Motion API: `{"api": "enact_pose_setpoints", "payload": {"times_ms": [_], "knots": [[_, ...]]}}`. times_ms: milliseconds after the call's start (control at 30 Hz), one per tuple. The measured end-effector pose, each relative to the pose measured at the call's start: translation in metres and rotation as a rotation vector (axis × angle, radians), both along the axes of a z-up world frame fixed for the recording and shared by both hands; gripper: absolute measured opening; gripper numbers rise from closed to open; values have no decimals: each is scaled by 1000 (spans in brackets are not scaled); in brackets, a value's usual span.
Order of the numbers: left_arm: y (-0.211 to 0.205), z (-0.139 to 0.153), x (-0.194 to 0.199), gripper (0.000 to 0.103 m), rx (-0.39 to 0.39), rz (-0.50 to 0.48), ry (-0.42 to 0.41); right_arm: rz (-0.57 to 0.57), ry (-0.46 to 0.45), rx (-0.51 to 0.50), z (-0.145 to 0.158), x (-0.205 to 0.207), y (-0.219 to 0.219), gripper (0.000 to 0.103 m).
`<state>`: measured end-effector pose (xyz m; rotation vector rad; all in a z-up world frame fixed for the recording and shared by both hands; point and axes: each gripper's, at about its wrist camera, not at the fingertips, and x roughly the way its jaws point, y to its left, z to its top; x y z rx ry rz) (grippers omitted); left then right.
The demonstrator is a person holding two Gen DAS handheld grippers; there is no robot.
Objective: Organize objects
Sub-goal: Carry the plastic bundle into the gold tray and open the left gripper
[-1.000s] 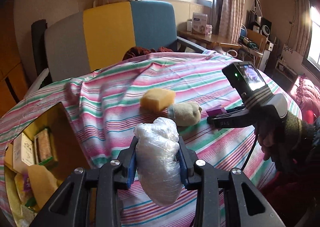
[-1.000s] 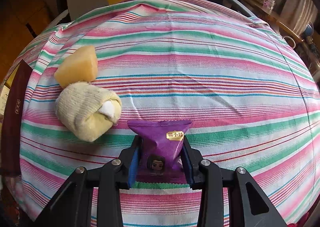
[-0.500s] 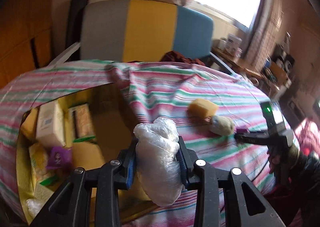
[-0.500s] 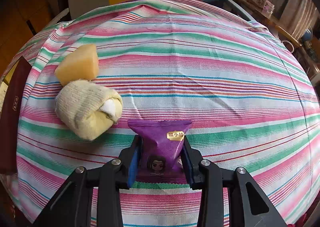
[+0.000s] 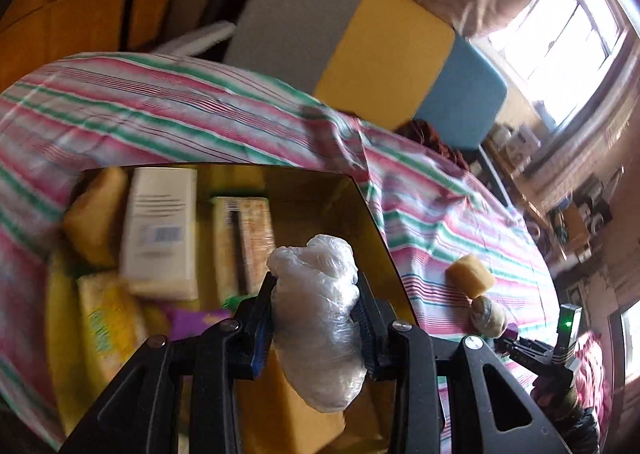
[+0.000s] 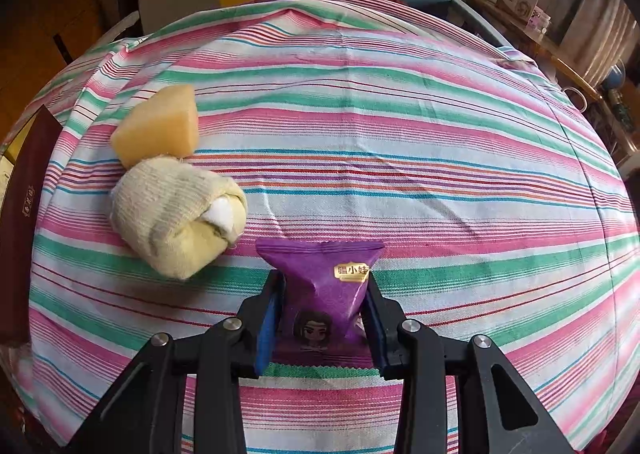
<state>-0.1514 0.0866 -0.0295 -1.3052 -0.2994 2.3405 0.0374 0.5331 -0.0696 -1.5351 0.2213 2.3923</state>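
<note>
The desk [image 6: 400,141] wears a cloth striped in pink, green, white and thin red and blue lines. At its left edge sits an open box [image 5: 360,209] with a dark brown outer wall and a glossy yellow inside — it holds a white carton [image 5: 160,230] with a barcode and small print too blurred to read, a patterned pack [image 5: 244,242], yellow packs [image 5: 104,318] and a purple wrapper [image 5: 196,320].

The left tongs [image 5: 316,318] are clamped on a crumpled clear plastic bag [image 5: 316,310], whitish and wrinkled, held above the box's open top.

Near the left edge of the desk lies a rolled cream sock [image 6: 176,213] with a white patch at its open end, touching a yellow sponge block [image 6: 158,131] just behind it.

The right tongs [image 6: 320,318] are clamped on a purple snack packet [image 6: 324,286] lying on the cloth toward the near edge, just right of the sock. The packet has zigzag-cut ends, a cartoon face with dark hair, and a small gold label with Chinese characters — its last two read 小娃.
</note>
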Motion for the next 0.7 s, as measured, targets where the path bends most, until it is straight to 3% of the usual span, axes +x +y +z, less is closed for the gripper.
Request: {"api": "enact_pose_setpoints", "payload": {"times_ms": [300, 500, 600, 700], "knots": [[37, -38, -59, 38, -95, -11, -112, 4, -2, 3, 0, -1, 0, 39], [42, -47, -69, 49, -123, -27, -144, 7, -3, 7, -1, -3, 0, 40], [39, -39, -60, 50, -110, -36, -123, 9, -3, 7, -1, -3, 0, 40], [32, -22, -40, 50, -134, -29, -43, 11, -4, 12, -1, -3, 0, 40]]}}
